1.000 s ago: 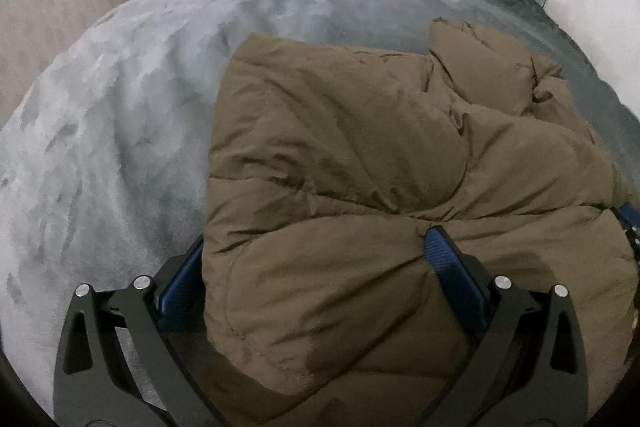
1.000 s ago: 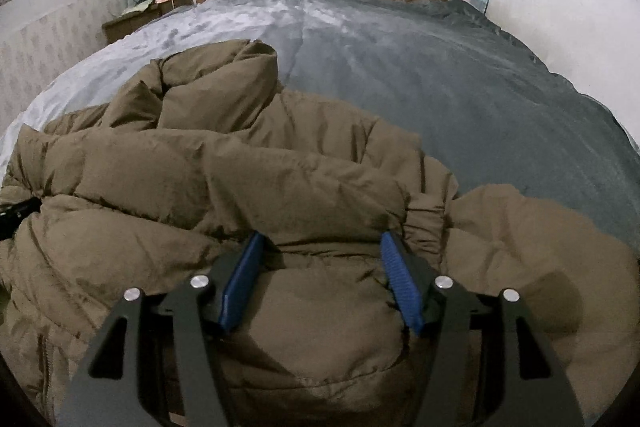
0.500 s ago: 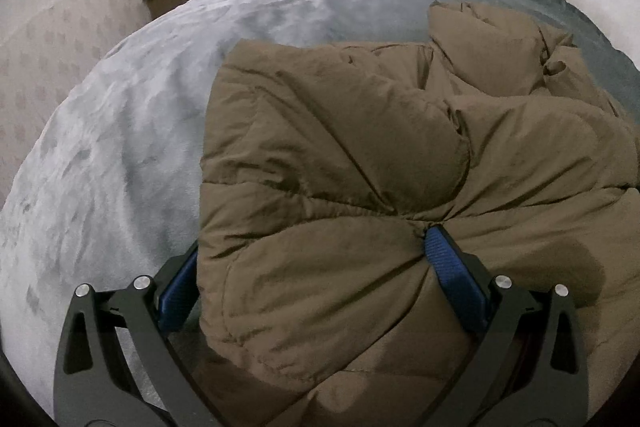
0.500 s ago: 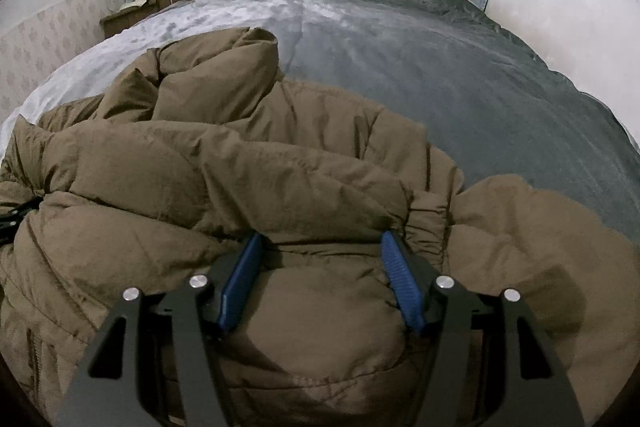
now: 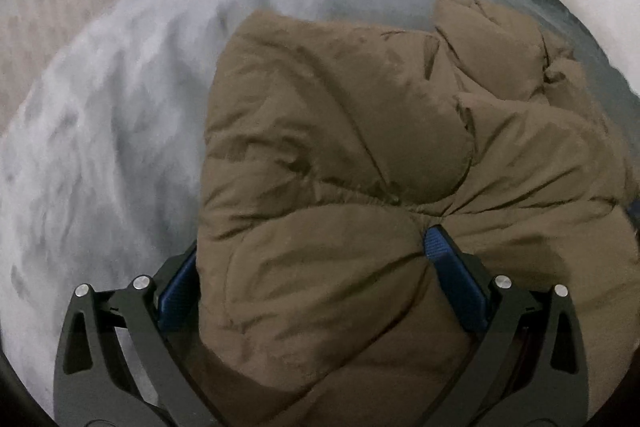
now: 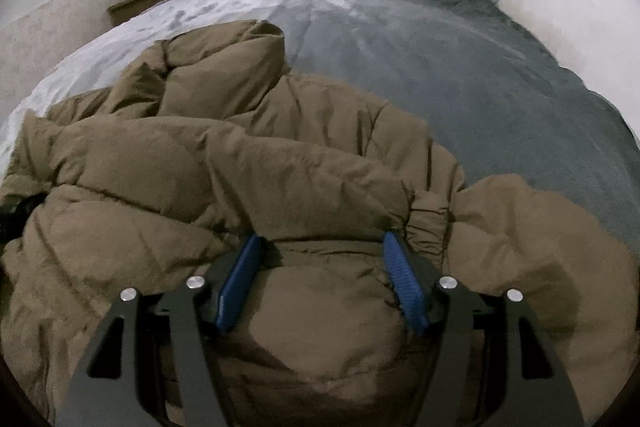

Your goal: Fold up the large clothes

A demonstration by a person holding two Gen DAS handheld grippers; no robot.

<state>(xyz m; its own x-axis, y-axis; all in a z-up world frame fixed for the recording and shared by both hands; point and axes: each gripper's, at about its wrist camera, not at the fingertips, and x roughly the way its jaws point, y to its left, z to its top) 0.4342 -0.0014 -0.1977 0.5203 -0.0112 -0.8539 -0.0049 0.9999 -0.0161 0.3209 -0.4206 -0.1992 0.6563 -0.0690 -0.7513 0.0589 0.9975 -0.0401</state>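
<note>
Jacket [image 5: 360, 155] bunched on bed [image 5: 100, 147]; left gripper [image 5: 312, 267] and right gripper [image 6: 324, 279] each clamp a thick fold at 6 o'clock, likely to carry it over.

Item: brown puffer jacket [image 5: 360, 155], quilted w/ stitched seams, matte fabric, thick padding. State: bunched and partly folded, layers overlapping, deep creases converging near the front edge. Pose: lying flat-ish on the grey bed cover [image 5: 104, 131], left edge straight, sleeve/hood section heaped at the far side [image 6: 224, 67]. A gathered elastic cuff [image 6: 430, 223] shows near the front right
</note>
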